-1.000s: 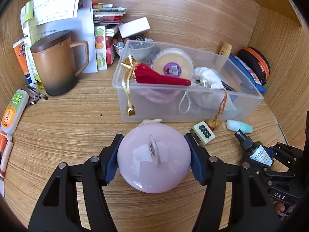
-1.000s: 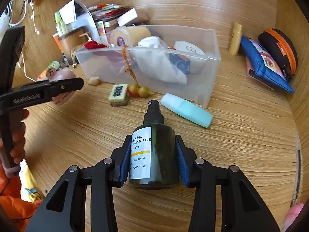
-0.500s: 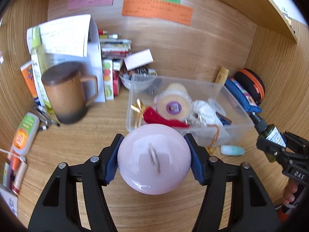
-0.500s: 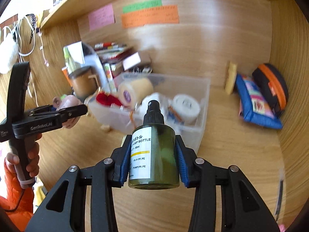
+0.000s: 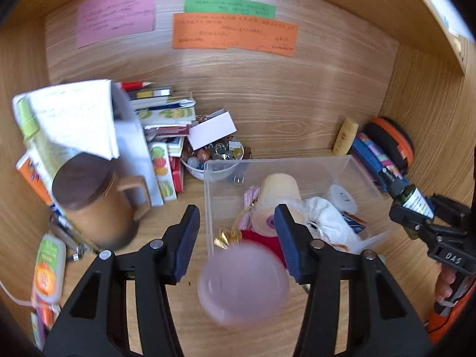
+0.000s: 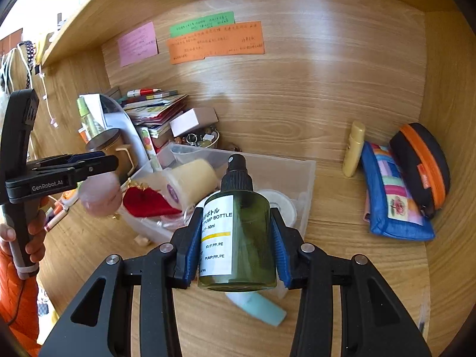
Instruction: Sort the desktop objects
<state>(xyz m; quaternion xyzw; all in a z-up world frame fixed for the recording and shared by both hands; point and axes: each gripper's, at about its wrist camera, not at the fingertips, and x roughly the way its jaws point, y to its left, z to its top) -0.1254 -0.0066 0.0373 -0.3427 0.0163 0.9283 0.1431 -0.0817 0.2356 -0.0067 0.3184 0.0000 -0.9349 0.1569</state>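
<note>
A pale pink ball (image 5: 244, 282) shows blurred, low between the fingers of my left gripper (image 5: 236, 211). It sits below the blue pads, which do not press on it, and the jaws are closing. In the right wrist view the pink ball (image 6: 101, 193) hangs just under the left gripper (image 6: 110, 160), beside the clear plastic box (image 6: 309, 178). My right gripper (image 6: 236, 217) is shut on a dark green spray bottle (image 6: 241, 238) with a white label, held upright above the clear box (image 5: 208, 196). The box holds a cream roll, a red pouch and white cloth.
A brown lidded mug (image 5: 92, 205) stands left of the box, with stacked booklets and a bowl of beads (image 5: 214, 154) behind. Right of the box lie a yellow tube (image 6: 352, 148), a blue pouch (image 6: 392, 202) and a black-orange case (image 6: 422, 163). A mint tube (image 6: 258, 306) lies in front.
Both grippers have risen above the box. The pink ball has left the left pads and dropped low between the fingers, now blurred. The left jaws stand narrower. The bottle stays gripped.
</note>
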